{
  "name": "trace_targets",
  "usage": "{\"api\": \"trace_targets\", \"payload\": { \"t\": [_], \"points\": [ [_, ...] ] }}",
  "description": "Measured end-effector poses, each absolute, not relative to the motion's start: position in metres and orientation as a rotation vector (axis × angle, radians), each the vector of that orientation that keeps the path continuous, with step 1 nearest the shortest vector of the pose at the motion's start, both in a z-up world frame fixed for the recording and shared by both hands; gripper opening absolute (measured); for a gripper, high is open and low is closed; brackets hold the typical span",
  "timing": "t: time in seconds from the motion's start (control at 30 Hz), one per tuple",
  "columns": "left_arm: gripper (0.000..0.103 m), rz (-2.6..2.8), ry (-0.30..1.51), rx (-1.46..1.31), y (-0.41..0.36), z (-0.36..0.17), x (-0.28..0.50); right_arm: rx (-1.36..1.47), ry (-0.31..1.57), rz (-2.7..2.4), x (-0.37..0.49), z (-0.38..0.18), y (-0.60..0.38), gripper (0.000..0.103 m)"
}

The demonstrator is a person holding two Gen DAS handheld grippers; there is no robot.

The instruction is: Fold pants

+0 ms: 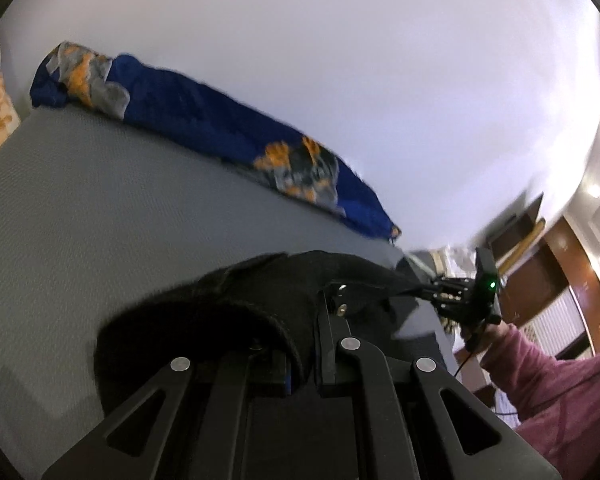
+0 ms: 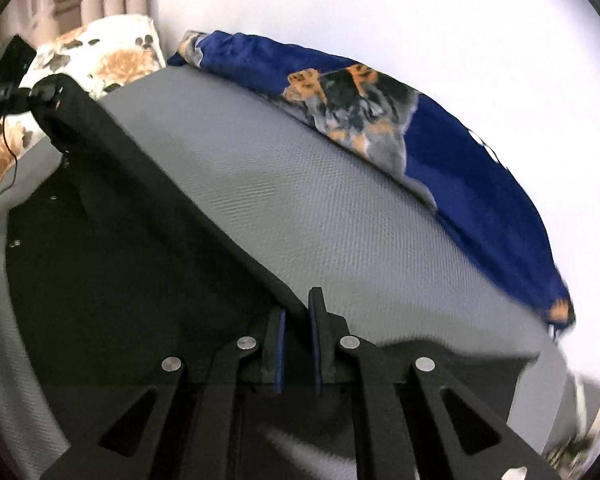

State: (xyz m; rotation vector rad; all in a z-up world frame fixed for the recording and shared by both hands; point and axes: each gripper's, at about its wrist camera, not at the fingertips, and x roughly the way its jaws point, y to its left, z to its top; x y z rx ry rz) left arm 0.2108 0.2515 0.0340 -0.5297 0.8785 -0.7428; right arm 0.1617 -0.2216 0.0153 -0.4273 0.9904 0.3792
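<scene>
The black pants [image 2: 120, 240] hang stretched between my two grippers above the grey bed [image 2: 300, 200]. In the right wrist view my right gripper [image 2: 296, 320] is shut on the pants' taut upper edge, which runs up-left to my left gripper [image 2: 36, 90]. In the left wrist view the pants [image 1: 220, 312] drape over my left gripper [image 1: 300, 340], which is shut on the cloth; its left finger is hidden under the fabric. The edge leads right to my right gripper [image 1: 424, 291], held by a hand in a pink sleeve [image 1: 560, 392].
A blue blanket [image 2: 440, 140] with a dog print lies bunched along the bed's far side against a white wall. A floral pillow [image 2: 112, 52] sits at the bed's end. Wooden furniture [image 1: 560, 260] stands beyond the bed's right edge.
</scene>
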Motion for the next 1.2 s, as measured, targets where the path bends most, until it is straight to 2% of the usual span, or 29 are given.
{"api": "trace_targets", "payload": {
  "t": [0.37,0.6,0.77,0.87,0.9,0.93,1.2],
  "points": [
    [0.009,-0.699,1.072,-0.452,0.254,-0.018,0.117,-0.301,1.058,0.321,0.058,-0.018,-0.213,0.007],
    [0.013,-0.632,1.166,-0.389,0.248,-0.051,0.099,-0.287,1.148,0.331,0.040,-0.064,-0.208,0.007],
    [0.027,-0.570,1.195,-0.369,0.249,-0.040,0.096,-0.285,1.174,0.317,0.046,-0.079,-0.207,0.007],
    [0.046,-0.500,1.199,-0.318,0.250,-0.028,0.089,-0.289,1.171,0.310,0.046,-0.082,-0.206,0.007],
    [0.058,-0.478,1.194,-0.308,0.252,-0.025,0.085,-0.290,1.167,0.309,0.046,-0.081,-0.205,0.007],
    [0.064,-0.450,1.184,-0.310,0.256,-0.022,0.080,-0.290,1.166,0.309,0.047,-0.080,-0.205,0.007],
    [0.065,-0.414,1.154,-0.583,0.277,-0.006,0.052,-0.279,1.146,0.308,0.043,-0.081,-0.207,0.007]
  ]
}}
